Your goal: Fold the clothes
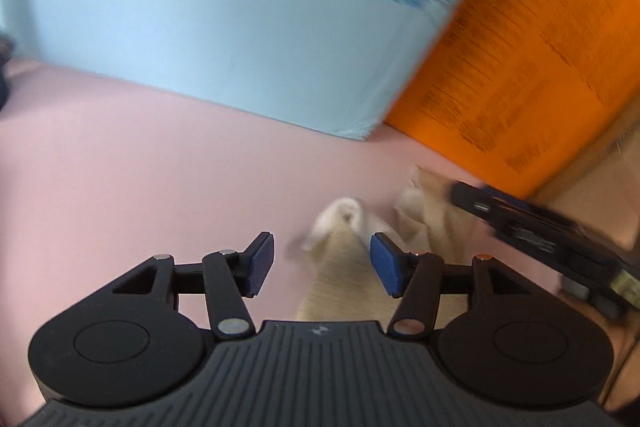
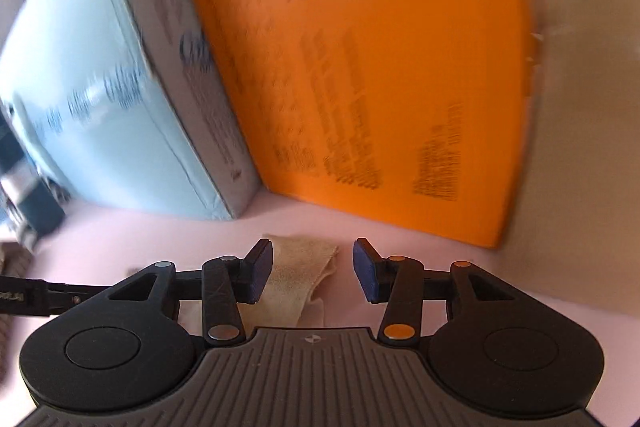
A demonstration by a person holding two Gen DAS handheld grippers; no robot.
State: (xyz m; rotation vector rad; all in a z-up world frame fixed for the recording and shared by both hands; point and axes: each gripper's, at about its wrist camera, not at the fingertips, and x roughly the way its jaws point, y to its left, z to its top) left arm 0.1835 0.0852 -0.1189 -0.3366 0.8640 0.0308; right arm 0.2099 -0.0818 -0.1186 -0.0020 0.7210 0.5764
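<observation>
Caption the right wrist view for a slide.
Open right hand-held gripper above beige cloth on a pink surface, facing a blue box and an orange box.

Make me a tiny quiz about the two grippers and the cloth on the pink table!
1. True or false: the left gripper is clamped shut on the beige fabric garment.
2. Which colour is the big panel with printed text: A green, B orange, C purple?
3. Fill in: the light blue box stands on the ____ tabletop.

Key: 1 false, its pads stand apart. 2 B. 3 pink.
</observation>
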